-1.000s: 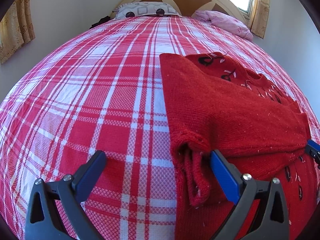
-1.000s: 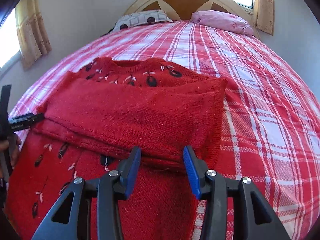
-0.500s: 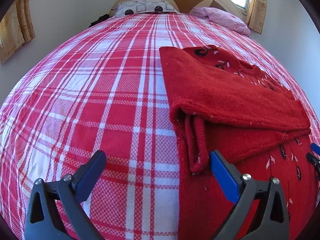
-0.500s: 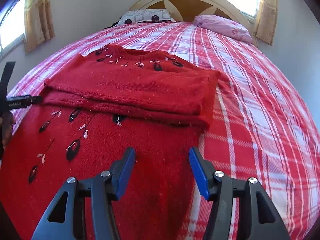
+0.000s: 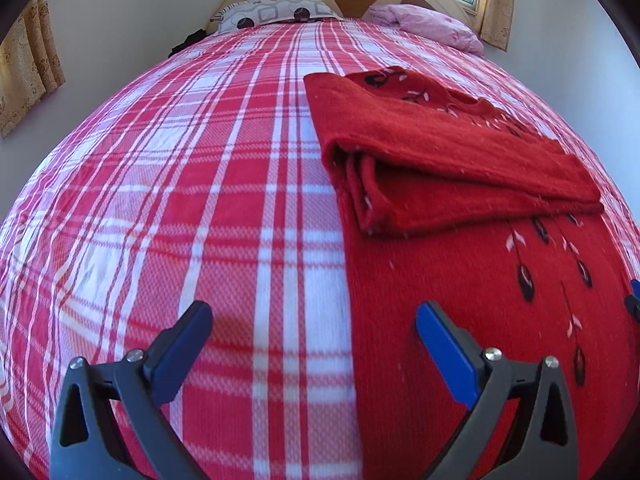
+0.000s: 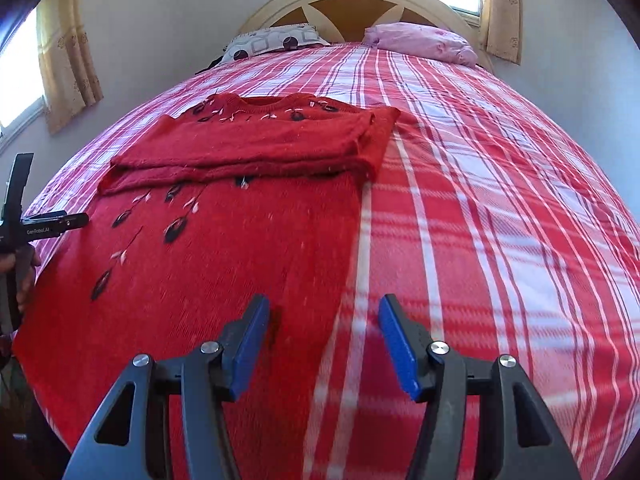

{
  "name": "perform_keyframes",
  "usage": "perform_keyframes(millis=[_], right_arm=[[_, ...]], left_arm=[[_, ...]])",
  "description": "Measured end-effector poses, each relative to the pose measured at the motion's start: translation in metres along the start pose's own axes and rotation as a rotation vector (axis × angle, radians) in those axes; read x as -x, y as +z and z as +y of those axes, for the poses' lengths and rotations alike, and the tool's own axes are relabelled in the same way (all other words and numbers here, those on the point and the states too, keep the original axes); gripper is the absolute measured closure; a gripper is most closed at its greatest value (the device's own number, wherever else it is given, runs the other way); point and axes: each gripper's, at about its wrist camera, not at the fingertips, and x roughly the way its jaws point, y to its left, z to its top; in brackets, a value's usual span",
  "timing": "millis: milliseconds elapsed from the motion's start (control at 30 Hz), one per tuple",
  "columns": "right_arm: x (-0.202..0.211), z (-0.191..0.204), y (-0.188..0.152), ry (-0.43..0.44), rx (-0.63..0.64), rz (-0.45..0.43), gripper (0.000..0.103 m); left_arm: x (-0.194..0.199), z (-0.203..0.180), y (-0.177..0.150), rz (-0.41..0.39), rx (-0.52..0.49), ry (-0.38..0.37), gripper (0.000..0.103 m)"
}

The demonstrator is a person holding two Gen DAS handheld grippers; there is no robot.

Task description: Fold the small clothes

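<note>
A red knit sweater (image 5: 460, 280) with black and white leaf embroidery lies flat on the bed, its sleeves (image 5: 440, 160) folded across the chest. It also shows in the right wrist view (image 6: 224, 248), sleeves (image 6: 256, 148) across the upper part. My left gripper (image 5: 312, 320) is open and empty, low over the sweater's left edge near the hem. My right gripper (image 6: 322, 320) is open and empty, low over the sweater's right edge near the hem. The left gripper's body (image 6: 40, 224) shows at the left edge of the right wrist view.
The bed has a red and white plaid sheet (image 5: 180, 200). A patterned pillow (image 5: 276, 12) and a pink pillow (image 5: 432, 24) lie by the arched headboard (image 6: 360, 4). Curtained windows are on the left and back walls.
Both grippers have pulled back from the folded sleeves toward the sweater's hem. The sleeves stay folded across the chest. Both grippers stay open.
</note>
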Motion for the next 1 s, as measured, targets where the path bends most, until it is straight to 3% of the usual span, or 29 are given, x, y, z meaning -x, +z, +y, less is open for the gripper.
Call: perform_keyframes(millis=[733, 1000], right_arm=[[0.061, 0.014, -0.079, -0.025, -0.025, 0.036, 0.045], [0.081, 0.005, -0.103, 0.039, -0.114, 0.046, 0.045]], left_arm=[[0.071, -0.003, -0.100, 0.001, -0.063, -0.082, 0.000], [0.094, -0.013, -0.131, 0.001, -0.090, -0.132, 0.005]])
